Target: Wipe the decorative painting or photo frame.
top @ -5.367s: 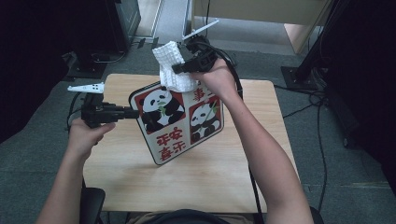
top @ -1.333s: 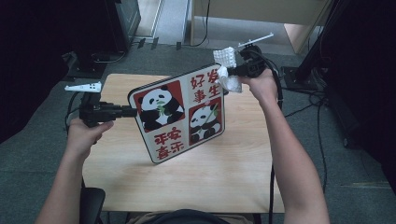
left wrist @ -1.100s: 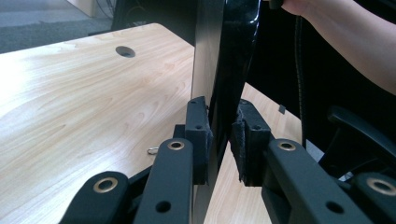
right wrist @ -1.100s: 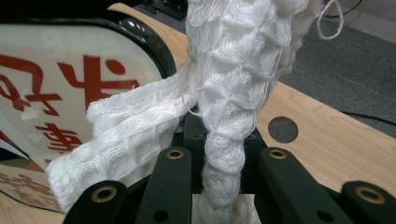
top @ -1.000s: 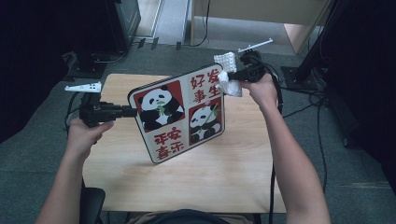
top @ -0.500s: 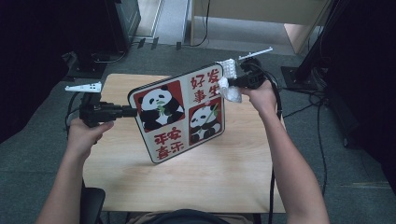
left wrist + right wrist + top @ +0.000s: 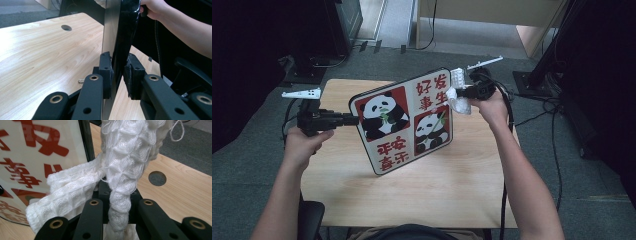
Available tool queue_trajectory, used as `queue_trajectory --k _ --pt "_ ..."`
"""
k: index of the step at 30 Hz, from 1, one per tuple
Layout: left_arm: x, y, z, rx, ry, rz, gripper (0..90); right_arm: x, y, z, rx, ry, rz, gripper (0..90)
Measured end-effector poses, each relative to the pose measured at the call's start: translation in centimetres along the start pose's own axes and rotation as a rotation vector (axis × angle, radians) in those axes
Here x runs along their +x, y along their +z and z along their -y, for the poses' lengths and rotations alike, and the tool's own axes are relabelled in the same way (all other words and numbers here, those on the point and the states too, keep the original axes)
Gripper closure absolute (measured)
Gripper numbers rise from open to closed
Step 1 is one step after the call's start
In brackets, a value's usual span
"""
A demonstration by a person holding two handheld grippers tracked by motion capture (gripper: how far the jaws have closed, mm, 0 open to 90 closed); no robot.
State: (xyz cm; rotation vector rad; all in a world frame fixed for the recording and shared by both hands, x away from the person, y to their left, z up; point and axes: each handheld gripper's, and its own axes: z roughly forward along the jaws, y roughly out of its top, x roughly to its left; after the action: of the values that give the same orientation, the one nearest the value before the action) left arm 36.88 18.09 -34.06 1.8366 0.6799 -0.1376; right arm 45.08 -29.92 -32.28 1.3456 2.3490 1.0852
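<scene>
Nearest the person, both forearms come in over the near edge of the wooden table (image 7: 412,195). The left hand (image 7: 302,145), at the table's left edge, holds the left gripper (image 7: 346,120) level; its jaws are clamped on the left rim of the panda tray (image 7: 404,122). In the left gripper view the two pads (image 7: 106,72) press on either side of the tray's thin dark rim (image 7: 117,37), which rises upright between them.

The tray stands tilted on its lower edge, near the middle of the table, its printed face turned towards the high camera: two pandas and red characters on a cream ground with a black border. Its top right corner leans towards the table's far right corner.

Farther off, the right hand (image 7: 489,102) holds the right gripper (image 7: 458,94) at that top right corner of the tray. Its jaws are pinched tight on a white knitted cloth (image 7: 459,95). In the right gripper view the cloth (image 7: 125,170) bunches up between the jaws and hangs just beside the tray's printed face (image 7: 37,157), one fold lying against its edge; a round cable hole (image 7: 157,178) shows in the table behind.
</scene>
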Motion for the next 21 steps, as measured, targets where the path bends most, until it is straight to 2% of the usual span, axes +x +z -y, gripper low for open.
queue_trajectory --k 21 --pt "0.0 0.0 0.1 -0.002 -0.005 0.001 77.7 -0.4 1.5 3.1 0.015 0.003 -0.007 80.5"
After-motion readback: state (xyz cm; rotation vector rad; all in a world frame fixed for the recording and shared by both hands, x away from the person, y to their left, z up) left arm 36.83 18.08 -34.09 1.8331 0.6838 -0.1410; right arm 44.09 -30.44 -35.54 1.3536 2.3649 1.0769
